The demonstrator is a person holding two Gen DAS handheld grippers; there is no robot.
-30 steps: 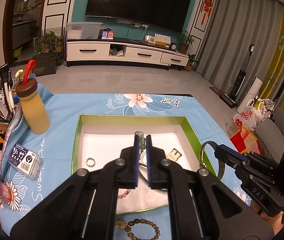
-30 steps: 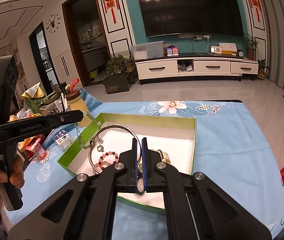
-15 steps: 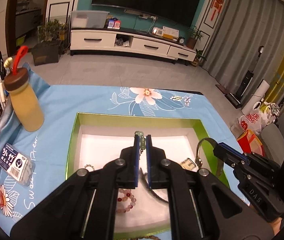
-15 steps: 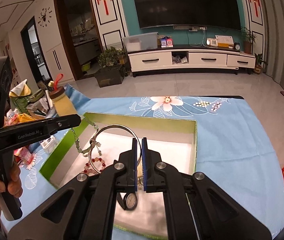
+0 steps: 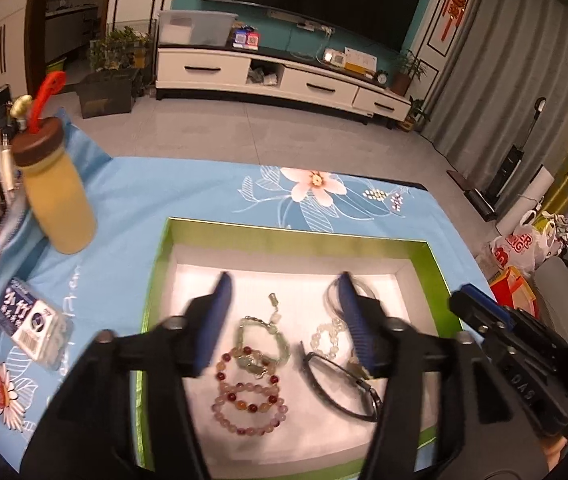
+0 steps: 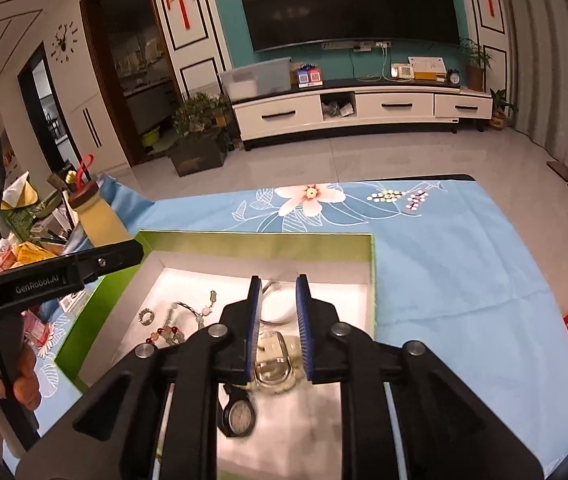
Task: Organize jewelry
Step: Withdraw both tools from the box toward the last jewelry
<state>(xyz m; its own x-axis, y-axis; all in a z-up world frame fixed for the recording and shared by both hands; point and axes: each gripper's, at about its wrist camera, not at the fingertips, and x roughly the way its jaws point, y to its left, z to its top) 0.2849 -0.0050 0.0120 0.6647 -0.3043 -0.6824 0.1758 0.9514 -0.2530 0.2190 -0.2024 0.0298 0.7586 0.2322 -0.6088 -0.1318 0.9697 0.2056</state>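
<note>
A green box point(image 5: 291, 236) with a white lining sits on the blue cloth and holds jewelry. In the left wrist view my left gripper point(image 5: 284, 316) is wide open above it, over a pale green bead bracelet point(image 5: 262, 334), a red and pink bead bracelet point(image 5: 248, 400), a white bead bracelet point(image 5: 325, 338) and a dark watch strap point(image 5: 335, 388). In the right wrist view my right gripper point(image 6: 278, 320) is open above the box point(image 6: 260, 239), over a silver bangle point(image 6: 274, 312), a metal watch point(image 6: 274, 364) and a small watch face point(image 6: 239, 416). A small ring point(image 6: 147, 316) lies at left.
A yellow bottle point(image 5: 58, 196) with a brown lid stands left of the box. A small packet point(image 5: 30, 320) lies on the cloth beside it. Cluttered items crowd the table's left edge. Bags point(image 5: 519, 244) sit on the floor at right.
Both grippers have opened. The green bracelet has dropped from the left gripper and the silver bangle from the right; both now lie in the box.
</note>
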